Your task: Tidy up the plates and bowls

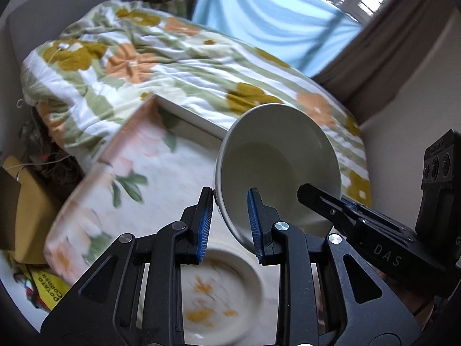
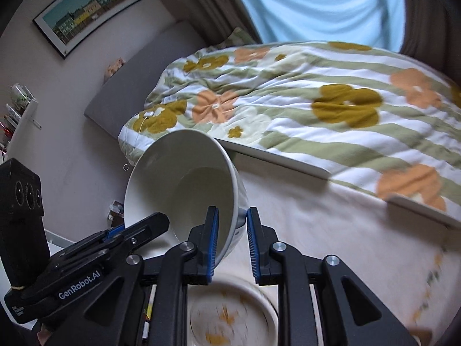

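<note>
- Both grippers pinch one white bowl's point(image 1: 276, 170) rim: left gripper point(image 1: 230, 225) and right gripper point(image 2: 230, 245), each part-closed on its wall, holding it tilted above a floral plate point(image 1: 219, 297).
- Glazed ceramic looks stiff, slick, breakable; opposite rim holds seem wise.
- Readable: "DAS", "GenRobot.AI", "POTATO" on a yellow packet point(image 1: 47, 288).

A floral duvet point(image 2: 317, 106) covers the bed, a framed picture point(image 2: 86, 14) (tilted) hangs beyond.
</note>
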Demonstrator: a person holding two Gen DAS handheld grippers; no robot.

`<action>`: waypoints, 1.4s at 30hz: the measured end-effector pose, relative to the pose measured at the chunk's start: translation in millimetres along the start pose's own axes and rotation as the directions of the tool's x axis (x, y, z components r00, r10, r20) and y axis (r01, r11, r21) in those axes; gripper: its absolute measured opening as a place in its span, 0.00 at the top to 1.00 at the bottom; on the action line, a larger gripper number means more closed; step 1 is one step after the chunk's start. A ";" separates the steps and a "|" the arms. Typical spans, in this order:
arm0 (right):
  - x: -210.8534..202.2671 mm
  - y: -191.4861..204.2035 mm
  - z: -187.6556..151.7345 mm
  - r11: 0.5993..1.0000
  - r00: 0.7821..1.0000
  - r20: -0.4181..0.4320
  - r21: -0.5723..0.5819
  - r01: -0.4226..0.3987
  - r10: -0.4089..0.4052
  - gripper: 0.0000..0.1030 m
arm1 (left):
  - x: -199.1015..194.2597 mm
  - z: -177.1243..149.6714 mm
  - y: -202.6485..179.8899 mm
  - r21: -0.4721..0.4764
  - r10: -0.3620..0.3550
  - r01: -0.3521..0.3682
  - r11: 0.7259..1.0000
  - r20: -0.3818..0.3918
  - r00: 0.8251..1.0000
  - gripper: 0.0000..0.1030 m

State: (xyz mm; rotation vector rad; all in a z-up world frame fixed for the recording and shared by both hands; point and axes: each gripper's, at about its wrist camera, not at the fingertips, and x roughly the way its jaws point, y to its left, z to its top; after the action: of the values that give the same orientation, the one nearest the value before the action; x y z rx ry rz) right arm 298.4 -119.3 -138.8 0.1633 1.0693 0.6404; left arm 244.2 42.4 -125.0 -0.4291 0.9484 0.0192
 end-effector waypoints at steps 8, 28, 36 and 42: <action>-89.4 -50.3 -71.7 0.993 0.996 0.053 0.094 0.069 -0.074 0.83 | -14.9 -73.5 -91.8 0.105 -0.078 0.084 0.991 -0.058 0.995 0.79; -128.9 -185.5 -191.7 0.917 0.972 -0.090 0.323 0.233 -0.215 0.83 | 71.8 -185.4 -218.1 0.316 -0.040 0.169 0.934 -0.375 0.926 0.79; -119.8 -191.4 -201.0 0.916 0.969 -0.117 0.318 0.245 -0.218 0.83 | 91.6 -187.8 -215.6 0.366 0.026 0.131 0.921 -0.394 0.919 0.79; -113.9 -189.1 -204.1 0.917 0.963 -0.129 0.298 0.264 -0.235 0.83 | 101.6 -193.1 -222.5 0.421 0.078 0.098 0.902 -0.382 0.921 0.79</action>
State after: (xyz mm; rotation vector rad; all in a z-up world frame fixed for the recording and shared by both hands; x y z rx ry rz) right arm 164.5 -372.1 -231.5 0.2696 1.2535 0.2454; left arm 197.8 -248.8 -225.5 -0.0166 1.3074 -0.2953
